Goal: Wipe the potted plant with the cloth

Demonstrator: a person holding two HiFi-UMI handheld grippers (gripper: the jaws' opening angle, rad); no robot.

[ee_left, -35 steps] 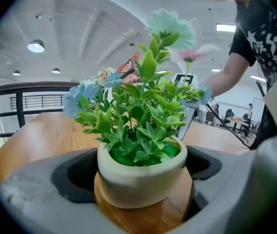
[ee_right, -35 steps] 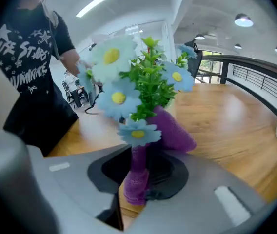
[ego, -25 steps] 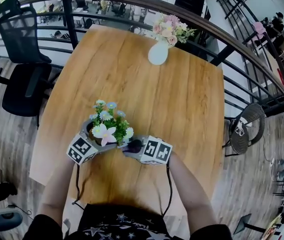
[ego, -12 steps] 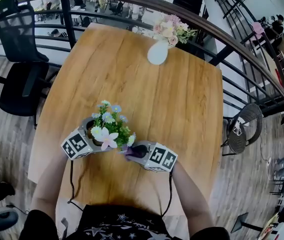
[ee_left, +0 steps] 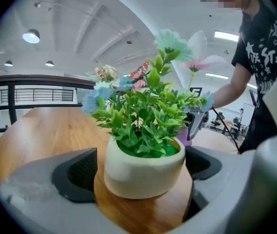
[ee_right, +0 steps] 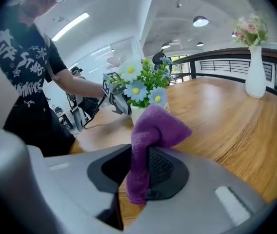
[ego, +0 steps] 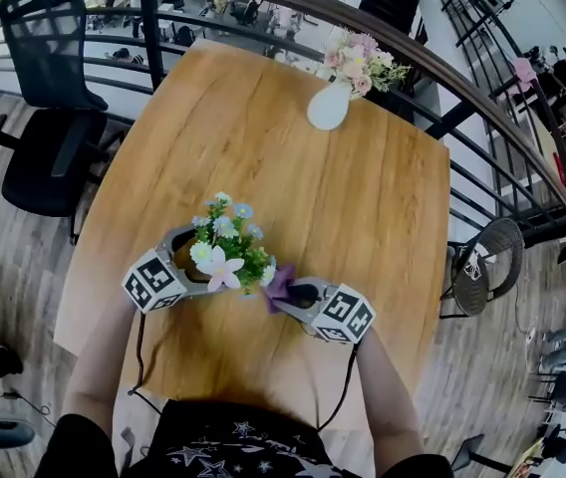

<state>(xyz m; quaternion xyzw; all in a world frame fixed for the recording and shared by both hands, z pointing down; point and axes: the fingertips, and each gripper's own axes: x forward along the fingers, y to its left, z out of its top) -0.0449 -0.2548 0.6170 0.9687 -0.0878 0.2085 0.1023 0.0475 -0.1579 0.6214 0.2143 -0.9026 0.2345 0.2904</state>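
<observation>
**Pot clasped, purple cloth at the leaves**

A black mesh office chair (ego: 44, 118) stands left of the light wooden surface (ego: 363, 197). Near the surface's front edge, the left tongs (ee_left: 141, 169) are closed on the potted plant (ego: 228, 252), one jaw on each side of its round cream pot, which sits upright. Dense green leaves fill the pot, with pale blue, white and pink flowers spreading above the rim. The right tongs (ee_right: 138, 167) pinch a crumpled purple cloth (ego: 281, 287) tightly; its free fold sits just beside the plant's right-hand foliage. Far back stands a white vase (ego: 329, 108) of pink flowers, well apart, by the dark railing (ego: 442, 68).
</observation>
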